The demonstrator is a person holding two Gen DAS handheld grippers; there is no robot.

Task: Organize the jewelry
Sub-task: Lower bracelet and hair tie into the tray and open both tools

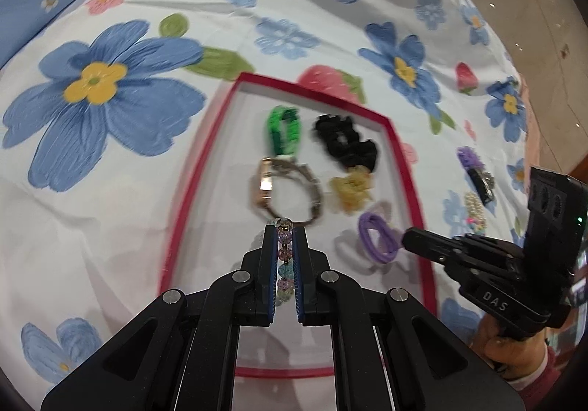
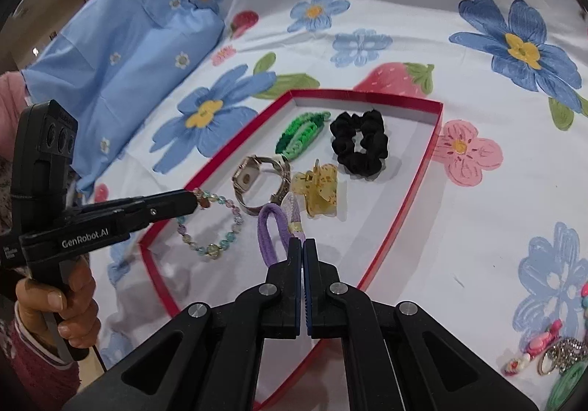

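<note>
The beaded bracelet (image 2: 209,223) is pinched at one end between the nearly closed jaws of the left gripper (image 1: 284,227); the remainder of the strand appears to lie on the floor of the red-rimmed tray (image 2: 422,168), at its near left corner. The purple hair tie (image 2: 272,231) is clamped in the right gripper (image 2: 302,242), jaws all but shut on its near end, the loop extending forward over the tray floor just beside the wristwatch (image 2: 257,183). Judgement: the step in hand is placement of both items into the tray; each appears at or close to its resting spot. The next move calls for opening each pair of jaws without dragging the item, then lifting clear so the bracelet does not catch and follow the fingers. Tray contents besides these: the wristwatch centre left, a green braided loop (image 2: 299,137) behind it, a black scrunchie (image 2: 362,146) at the far right, and a yellow claw clip (image 2: 319,188) in the middle. Outside the tray, on the floral bedsheet (image 2: 496,227), a small pile of further accessories (image 2: 547,352) lies well apart to the right, not yet sorted.
</note>
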